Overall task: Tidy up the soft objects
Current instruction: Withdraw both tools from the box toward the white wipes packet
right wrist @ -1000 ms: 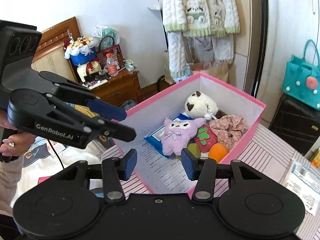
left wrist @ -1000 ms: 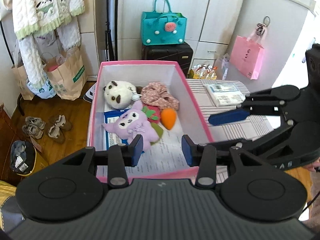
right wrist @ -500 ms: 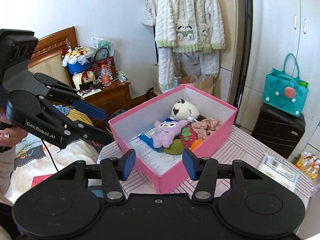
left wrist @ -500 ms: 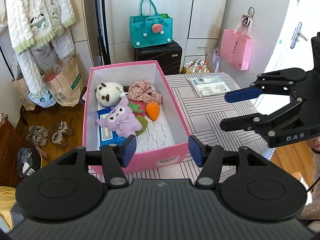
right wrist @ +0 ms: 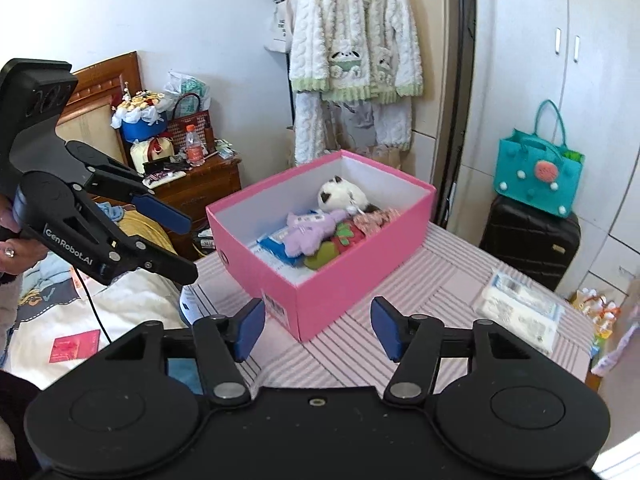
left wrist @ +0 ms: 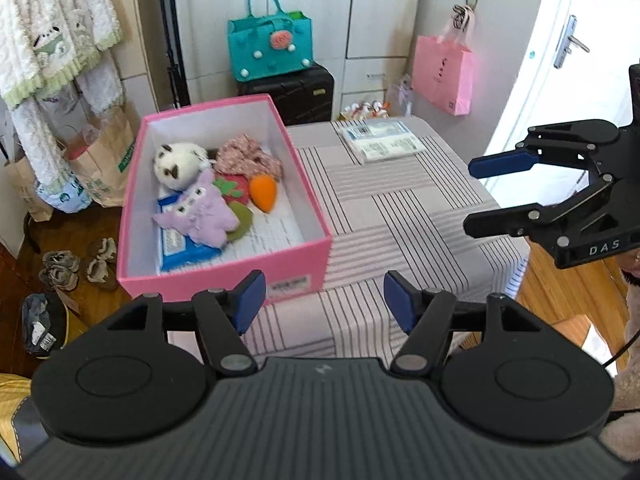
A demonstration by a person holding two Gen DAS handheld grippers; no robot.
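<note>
A pink box (left wrist: 304, 258) (right wrist: 340, 280) stands on the striped table (left wrist: 400, 208). Inside lie a purple plush (left wrist: 200, 212) (right wrist: 312, 228), a white panda plush (left wrist: 176, 162) (right wrist: 340, 196), a floral scrunchie (left wrist: 248, 156), a red strawberry toy (left wrist: 228, 188), an orange carrot toy (left wrist: 264, 194), a green pad (left wrist: 242, 220) and a blue wipes pack (left wrist: 180, 244). My left gripper (left wrist: 324, 306) is open and empty, in front of the box. My right gripper (right wrist: 318, 328) is open and empty, back from the box corner; it also shows in the left wrist view (left wrist: 484, 196).
A flat white packet (left wrist: 380, 142) (right wrist: 520, 304) lies on the far side of the table. Beyond stand a black suitcase (left wrist: 296, 88) with a teal bag (left wrist: 270, 46), a pink bag (left wrist: 442, 74), hanging clothes (right wrist: 352, 60) and a wooden nightstand (right wrist: 200, 184). A bed (right wrist: 60, 320) lies at left.
Both grippers have pulled back and up from the box, and their jaws have opened wider. The box contents have not moved.
</note>
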